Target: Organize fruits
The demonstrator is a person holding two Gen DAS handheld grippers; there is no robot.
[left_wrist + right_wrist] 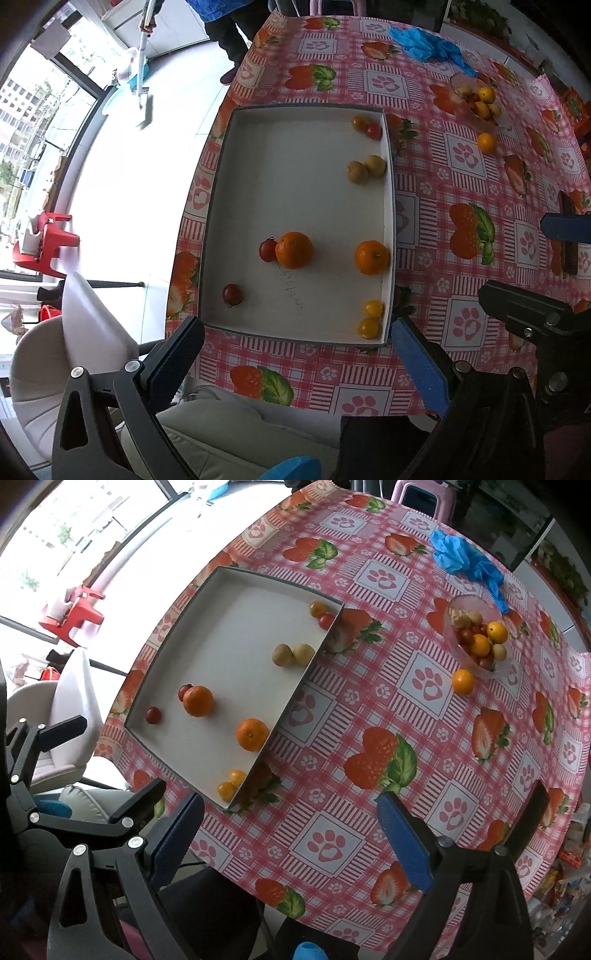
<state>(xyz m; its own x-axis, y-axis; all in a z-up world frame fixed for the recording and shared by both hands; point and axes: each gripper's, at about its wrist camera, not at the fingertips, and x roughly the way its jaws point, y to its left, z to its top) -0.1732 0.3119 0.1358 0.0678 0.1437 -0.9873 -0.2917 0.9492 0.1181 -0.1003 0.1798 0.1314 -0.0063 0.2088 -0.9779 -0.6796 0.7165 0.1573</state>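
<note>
A white tray with a grey rim (295, 332) lies on the strawberry-print tablecloth (369, 709). In it are two oranges (293, 250) (372, 257), two red cherry tomatoes (267, 250) (232, 294), two yellow tomatoes (370, 318) in the near right corner, two pale round fruits (365, 169), and a yellow and red pair (365, 126) in the far corner. A pink bowl (453, 642) of mixed fruit stands far right, with one orange (463, 681) on the cloth beside it. My left gripper (295, 354) hovers open and empty at the tray's near edge. My right gripper (291, 830) is open and empty over the cloth.
A crumpled blue plastic item (465, 559) lies beyond the bowl. The table's left edge runs close to the tray; a white chair (70, 709) and a red stool (74, 616) stand past it. A person (229, 29) stands at the far side with a mop.
</note>
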